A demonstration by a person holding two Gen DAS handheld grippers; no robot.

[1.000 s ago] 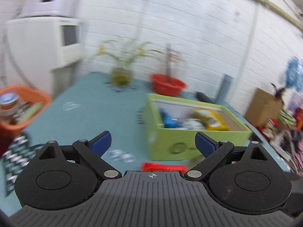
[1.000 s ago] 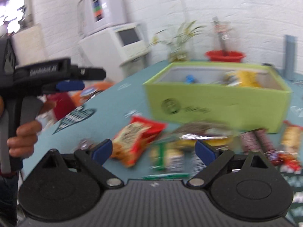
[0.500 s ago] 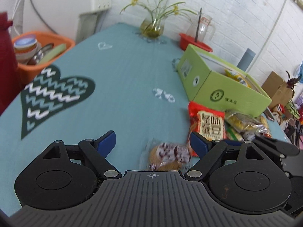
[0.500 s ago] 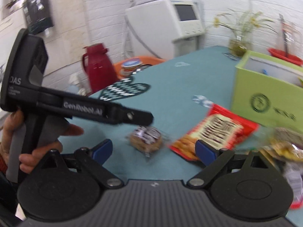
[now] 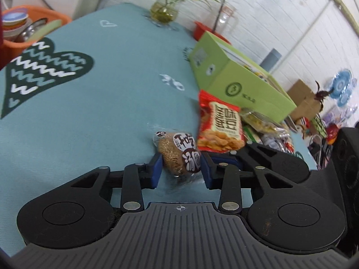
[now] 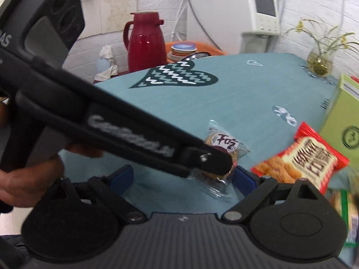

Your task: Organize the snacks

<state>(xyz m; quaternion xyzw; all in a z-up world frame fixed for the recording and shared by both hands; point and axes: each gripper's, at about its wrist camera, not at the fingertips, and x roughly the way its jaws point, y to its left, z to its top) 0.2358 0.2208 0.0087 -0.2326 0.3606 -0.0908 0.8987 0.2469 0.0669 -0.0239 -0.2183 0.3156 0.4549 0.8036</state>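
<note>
L tool (image 5: 180, 170) clenched on round sesame cake in clear wrapper (image 5: 178, 153); jaws just closed in.
Cake sits btwn blue pads (image 5: 156, 171), resting on teal-cloth desk (image 5: 89, 116), just left of red crinkly snack bag (image 5: 218, 127). R tool (image 6: 182, 179) released, jaws wide, hovering near cake; green cardboard box (image 5: 237, 78) beyond.

1. The left gripper (image 6: 215, 165) covers the near half of the wrapped sesame cake (image 6: 226, 144) in the right wrist view.
2. The green box (image 6: 343, 121) is cut off by the right edge there; its inside cannot be seen.
3. The red snack bag (image 6: 300, 159) is blurred, its print unreadable.
4. In the left wrist view, the packets (image 5: 264, 125) behind the red bag are a blur, too small to tell apart.
5. The orange basket (image 5: 27, 24) runs off the left edge.
</note>
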